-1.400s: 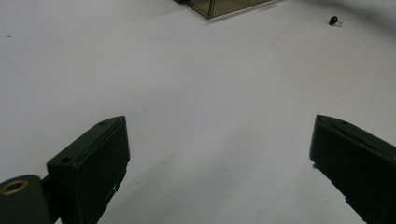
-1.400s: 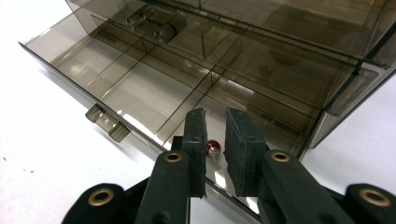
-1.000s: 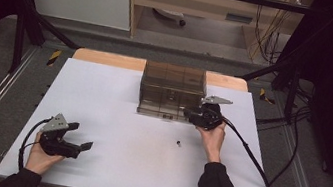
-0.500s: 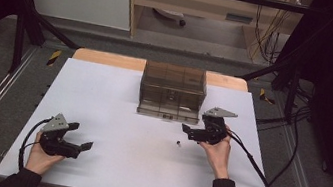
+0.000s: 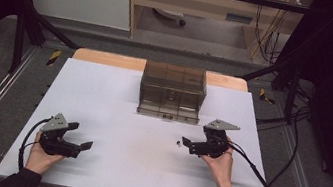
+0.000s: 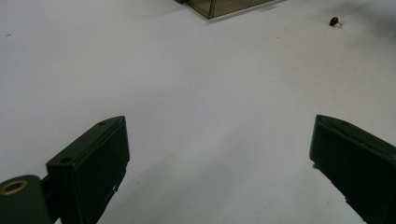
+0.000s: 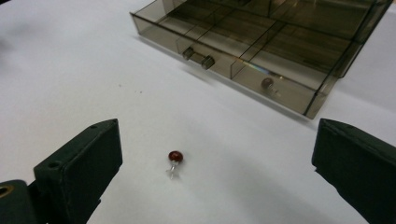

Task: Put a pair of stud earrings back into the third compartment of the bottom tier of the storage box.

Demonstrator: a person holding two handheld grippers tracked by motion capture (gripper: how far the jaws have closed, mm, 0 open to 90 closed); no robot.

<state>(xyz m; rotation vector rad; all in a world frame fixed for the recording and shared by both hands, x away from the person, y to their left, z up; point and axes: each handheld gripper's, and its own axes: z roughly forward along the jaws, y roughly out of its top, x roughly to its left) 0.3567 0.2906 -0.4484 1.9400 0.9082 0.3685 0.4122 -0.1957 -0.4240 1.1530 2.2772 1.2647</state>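
A small red bead on thin wire legs (image 7: 175, 157) lies on the white table top, seen in the high view as a tiny speck (image 5: 178, 142). My right gripper (image 5: 188, 145) is low over the table just right of it, open, jaws pointing left. In the right gripper view the bead sits between and a little ahead of the wide-apart jaws (image 7: 217, 140). A smoky transparent drawer box (image 5: 172, 92) stands at the back middle, its drawer (image 7: 243, 51) pulled out, with a similar small piece (image 7: 267, 84) inside. My left gripper (image 5: 82, 135) rests open at the near left, nothing between its jaws (image 6: 219, 135).
The white board (image 5: 117, 101) covers a wooden table (image 5: 104, 58). The drawer handle (image 7: 198, 57) faces the person. From the left gripper, the bead (image 6: 334, 21) and a corner of the box (image 6: 224, 5) lie far ahead. Cables trail from both grippers.
My right gripper has drawn back from the drawer front toward the near side and now sits lower, just right of the bead. The left gripper has stayed put.
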